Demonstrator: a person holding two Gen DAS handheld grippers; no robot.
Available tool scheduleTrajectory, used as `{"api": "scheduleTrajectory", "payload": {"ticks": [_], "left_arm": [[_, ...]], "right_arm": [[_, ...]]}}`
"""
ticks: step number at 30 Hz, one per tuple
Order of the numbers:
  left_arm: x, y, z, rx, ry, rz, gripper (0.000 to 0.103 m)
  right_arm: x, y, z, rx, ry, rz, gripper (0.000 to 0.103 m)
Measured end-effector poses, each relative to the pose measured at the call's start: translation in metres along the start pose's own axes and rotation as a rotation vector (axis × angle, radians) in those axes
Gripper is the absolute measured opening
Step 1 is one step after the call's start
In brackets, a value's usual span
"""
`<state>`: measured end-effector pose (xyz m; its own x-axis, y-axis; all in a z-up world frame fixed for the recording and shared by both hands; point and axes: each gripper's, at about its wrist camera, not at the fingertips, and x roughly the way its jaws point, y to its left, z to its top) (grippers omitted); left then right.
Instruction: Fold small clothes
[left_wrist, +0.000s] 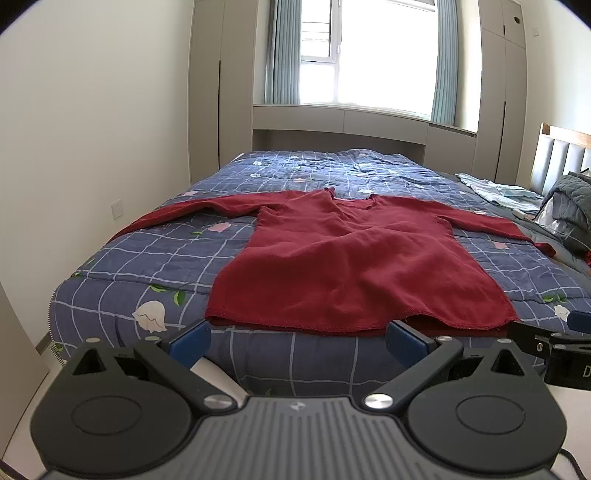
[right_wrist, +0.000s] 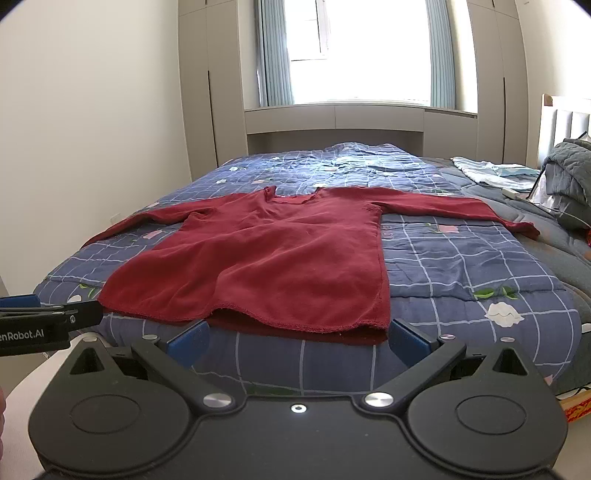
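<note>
both grippers, left gripper (left_wrist: 297, 338) and right gripper (right_wrist: 297, 338), gape empty, tilted down before red shirt (left_wrist: 354, 266)

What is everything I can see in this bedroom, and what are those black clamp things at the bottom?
long-sleeved top: one, dark red, spread flat on the bed, sleeves out to both sides, hem nearest the cameras
quilt: one, blue with a white grid and flowers, covering the bed
grey blanket: one, bunched at the right by the headboard
pale cloth: one, light blue-white, far right of the bed
headboard: one, grey padded with wood trim, right edge
window: one, bright, with blue-grey curtains
wardrobes: beige, either side of the window
left gripper: black with blue pads, open, at the hem, holding nothing
right gripper: same, open, at the hem's right corner
</note>
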<state>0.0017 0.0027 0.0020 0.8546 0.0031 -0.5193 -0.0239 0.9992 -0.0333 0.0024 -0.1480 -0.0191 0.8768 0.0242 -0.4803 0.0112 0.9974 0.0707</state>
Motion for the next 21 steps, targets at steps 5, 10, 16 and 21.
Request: {"api": "scheduleTrajectory", "payload": {"ticks": [5,10,16,21], "left_arm": [[0.0003,-0.0012,-0.0018,0.003,-0.002,0.001,0.103],[0.0003,-0.0014,-0.0017,0.003,-0.002,0.001,0.103],[0.0003,-0.0015,-0.0018,0.004,-0.003,0.001,0.103],[0.0002,-0.0015,-0.002,0.004,-0.003,0.001,0.103]], "right_arm": [[-0.0004,0.0004,0.0002,-0.001,0.001,-0.001,0.103],[-0.0003,0.0005,0.0001,-0.001,0.001,-0.001,0.103],[-0.0002,0.0006,0.0,-0.001,0.001,-0.002,0.103],[-0.0001,0.0005,0.0,-0.001,0.002,-0.002,0.103]]}}
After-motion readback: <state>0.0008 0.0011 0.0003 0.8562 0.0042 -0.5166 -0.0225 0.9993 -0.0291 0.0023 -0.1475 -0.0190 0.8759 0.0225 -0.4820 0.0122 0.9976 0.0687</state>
